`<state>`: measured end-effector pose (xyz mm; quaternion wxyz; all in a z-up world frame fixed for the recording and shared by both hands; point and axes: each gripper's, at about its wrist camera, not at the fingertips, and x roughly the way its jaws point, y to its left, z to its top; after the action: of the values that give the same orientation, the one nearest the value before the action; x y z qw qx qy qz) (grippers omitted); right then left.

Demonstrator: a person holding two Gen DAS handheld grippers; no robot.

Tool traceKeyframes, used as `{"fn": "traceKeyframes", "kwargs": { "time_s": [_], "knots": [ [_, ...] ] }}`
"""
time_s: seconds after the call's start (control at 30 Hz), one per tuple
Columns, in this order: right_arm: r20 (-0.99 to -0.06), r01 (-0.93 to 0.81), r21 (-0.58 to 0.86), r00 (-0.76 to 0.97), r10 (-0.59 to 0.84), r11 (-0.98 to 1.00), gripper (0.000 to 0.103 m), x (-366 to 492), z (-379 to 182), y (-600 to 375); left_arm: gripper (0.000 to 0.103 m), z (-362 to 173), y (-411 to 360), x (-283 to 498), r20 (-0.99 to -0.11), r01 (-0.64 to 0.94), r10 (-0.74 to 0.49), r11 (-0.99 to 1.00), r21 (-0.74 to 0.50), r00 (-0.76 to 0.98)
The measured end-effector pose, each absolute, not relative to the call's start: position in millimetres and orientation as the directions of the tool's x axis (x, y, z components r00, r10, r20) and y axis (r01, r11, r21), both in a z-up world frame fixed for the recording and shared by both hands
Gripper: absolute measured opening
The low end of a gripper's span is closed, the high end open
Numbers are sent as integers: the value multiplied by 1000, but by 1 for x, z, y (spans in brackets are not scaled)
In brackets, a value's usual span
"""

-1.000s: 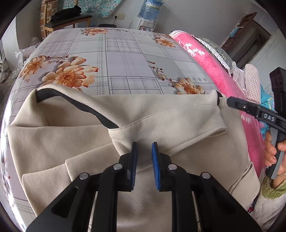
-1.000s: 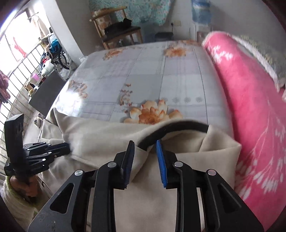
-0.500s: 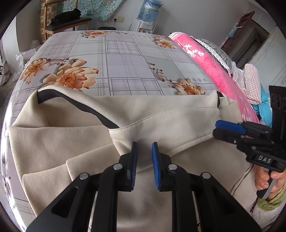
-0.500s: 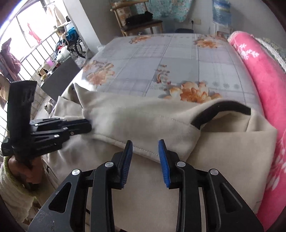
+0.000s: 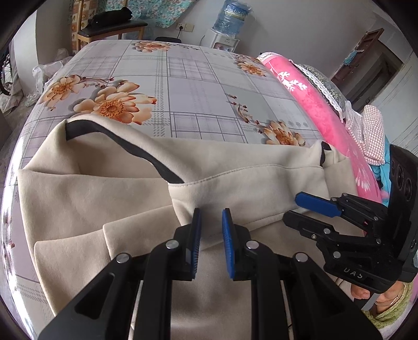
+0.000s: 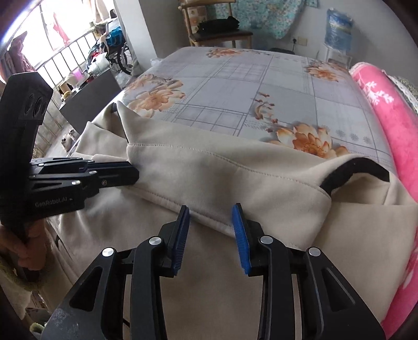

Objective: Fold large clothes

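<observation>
We are folding a beige garment (image 5: 109, 193) spread on the near end of the bed (image 5: 198, 86). Our left tongs (image 5: 211, 222) are pinched on its folded hem (image 5: 235, 188); our right tongs (image 6: 211, 219) stand apart over that hem, nothing between the pads. To do this well, we should bite the hem at both ends, keep it taut and carry it level. A second ago the right tongs were further right, by the black-trimmed opening (image 6: 355, 167); the left tongs have held still.

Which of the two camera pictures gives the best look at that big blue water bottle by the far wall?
The left wrist view: the water bottle appears sharp and whole atop its white dispenser. In the right wrist view the same bottle sits nearer the picture's edge and looks blurrier.
</observation>
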<state>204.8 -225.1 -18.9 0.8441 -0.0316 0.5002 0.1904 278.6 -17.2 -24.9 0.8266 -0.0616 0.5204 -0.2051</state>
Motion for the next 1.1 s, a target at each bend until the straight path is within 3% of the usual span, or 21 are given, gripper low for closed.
{"fn": "traceKeyframes", "kwargs": {
  "time_s": [0.03, 0.1, 0.27, 0.43, 0.57, 0.73, 0.9, 1.1],
  "knots": [
    [-862, -349, 141, 418, 288, 926, 31, 201, -18, -228, 16, -23, -15, 277, -839, 264, -397, 912, -314, 372],
    [-881, -325, 167, 375, 289, 931, 43, 192, -16, -235, 18, -16, -10, 271, -849, 238, -377, 922, -306, 370],
    [-860, -324, 200, 394, 324, 925, 63, 147, 11, -252, 34, 9, 26, 229, -838, 181, -360, 933, -312, 410],
    [-814, -358, 248, 427, 394, 900, 73, 92, 33, -256, 43, 26, 86, 152, -793, 91, -341, 935, -344, 505],
    [-798, -388, 273, 420, 432, 880, 74, 55, 31, -246, 44, 23, 130, 90, -754, 13, -320, 924, -382, 574],
    [-835, -391, 223, 396, 382, 893, 75, 26, 8, -234, 44, 7, 152, 38, -733, -9, -306, 920, -391, 607],
    [-866, -350, 186, 384, 322, 918, 75, 22, -11, -235, 43, -7, 152, 27, -734, -19, -270, 933, -359, 623],
    [-873, -314, 203, 372, 316, 928, 75, 25, -17, -240, 42, -14, 148, 32, -719, 52, -351, 914, -403, 600]
  ]
}}
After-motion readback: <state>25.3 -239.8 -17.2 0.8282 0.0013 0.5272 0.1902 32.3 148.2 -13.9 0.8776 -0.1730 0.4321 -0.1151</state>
